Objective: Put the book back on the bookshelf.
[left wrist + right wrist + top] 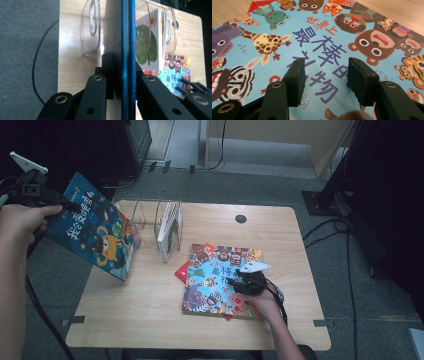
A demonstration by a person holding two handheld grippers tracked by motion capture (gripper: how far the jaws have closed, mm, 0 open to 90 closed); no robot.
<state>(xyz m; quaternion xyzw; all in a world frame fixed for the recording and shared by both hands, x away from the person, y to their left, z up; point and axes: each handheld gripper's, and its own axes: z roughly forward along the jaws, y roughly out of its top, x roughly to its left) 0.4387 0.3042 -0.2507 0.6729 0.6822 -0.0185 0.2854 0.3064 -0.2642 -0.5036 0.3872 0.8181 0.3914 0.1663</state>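
The right claw (325,75) sits nearest, resting low over the animal-cover book (220,280) that lies flat on the surface (150,305), its jaws spread with nothing between them, the pads just above the printed title. To the far side of that book, the left claw (62,205) is clenched on the blue book (92,232), pinching it by its upper corner and holding it tilted in the air over the left edge of the surface. In the left gripper view that book's spine edge (127,50) runs straight up between the jaws, pointing at the clear book rack (150,220). The rack stands at the back, just right of the held book, and already carries one white-edged book (170,230) upright in its right-hand slot; the left-hand slots look free (likely where the blue book belongs). So the left hand (22,220) is plainly the nearer one. The book's long axis needs bringing upright and parallel to the rack's dividers. Open surface lies in front of the rack; a red book (181,271) peeks from under the flat one.
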